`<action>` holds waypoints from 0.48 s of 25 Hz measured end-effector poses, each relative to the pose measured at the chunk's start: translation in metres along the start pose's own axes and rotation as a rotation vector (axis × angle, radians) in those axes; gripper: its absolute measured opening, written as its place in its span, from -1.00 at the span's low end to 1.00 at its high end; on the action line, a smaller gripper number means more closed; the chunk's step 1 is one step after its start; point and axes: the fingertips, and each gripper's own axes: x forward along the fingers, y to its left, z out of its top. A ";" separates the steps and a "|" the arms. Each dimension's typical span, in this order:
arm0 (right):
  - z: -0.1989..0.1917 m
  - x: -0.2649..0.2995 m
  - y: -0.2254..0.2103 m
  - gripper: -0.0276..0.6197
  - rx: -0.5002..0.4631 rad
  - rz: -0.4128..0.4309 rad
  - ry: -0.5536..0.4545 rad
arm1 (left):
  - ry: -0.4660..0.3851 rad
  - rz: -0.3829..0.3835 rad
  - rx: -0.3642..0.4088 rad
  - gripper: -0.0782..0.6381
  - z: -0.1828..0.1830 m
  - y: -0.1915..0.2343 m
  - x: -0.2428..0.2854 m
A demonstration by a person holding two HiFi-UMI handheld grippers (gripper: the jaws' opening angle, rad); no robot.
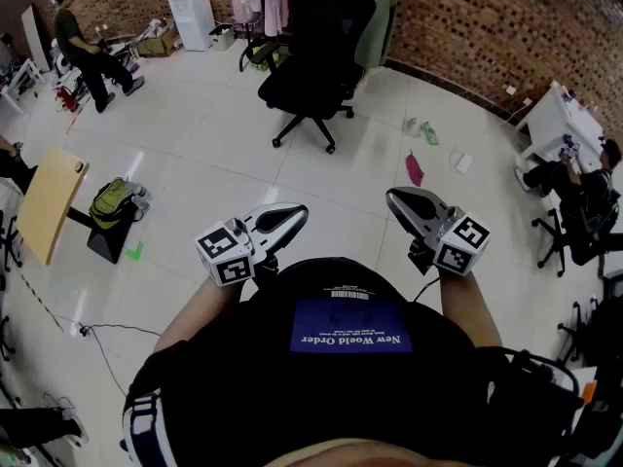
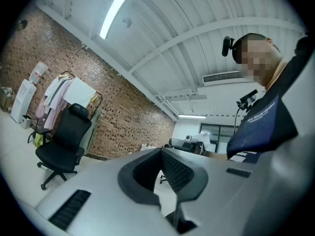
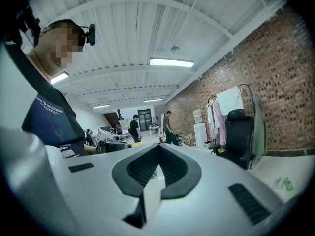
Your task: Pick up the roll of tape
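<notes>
No roll of tape shows in any view. In the head view I hold both grippers level in front of my chest, above a white tiled floor. My left gripper point(image 1: 295, 213) has its jaws together with nothing between them; its own view has the pads meeting at the tip point(image 2: 161, 151), aimed at a brick wall. My right gripper point(image 1: 393, 198) is shut and empty too, and its tip point(image 3: 158, 146) points down a long room. Each gripper carries its marker cube close to my hands.
A black office chair point(image 1: 316, 61) stands ahead on the floor. A pink scrap point(image 1: 414, 168) and a green item point(image 1: 429, 134) lie to the right. A wooden board point(image 1: 51, 202) and a green backpack point(image 1: 114, 200) sit left. People point(image 1: 83, 52) are at the room's edges.
</notes>
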 end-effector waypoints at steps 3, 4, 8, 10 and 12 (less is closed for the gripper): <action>-0.006 0.022 0.009 -0.96 0.008 -0.003 0.013 | 0.016 -0.005 0.000 -0.76 -0.002 0.010 -0.021; -0.008 0.030 0.013 -0.96 0.011 -0.003 0.018 | 0.021 -0.006 -0.005 -0.76 -0.002 0.014 -0.028; -0.013 0.057 0.023 -0.96 0.022 -0.005 0.038 | 0.030 -0.016 -0.030 -0.76 -0.003 0.030 -0.047; -0.016 0.064 0.021 -0.96 0.028 -0.006 0.051 | 0.033 -0.022 -0.042 -0.76 -0.005 0.037 -0.048; -0.018 0.065 0.014 -0.96 0.038 -0.006 0.059 | 0.034 -0.026 -0.052 -0.76 -0.006 0.042 -0.043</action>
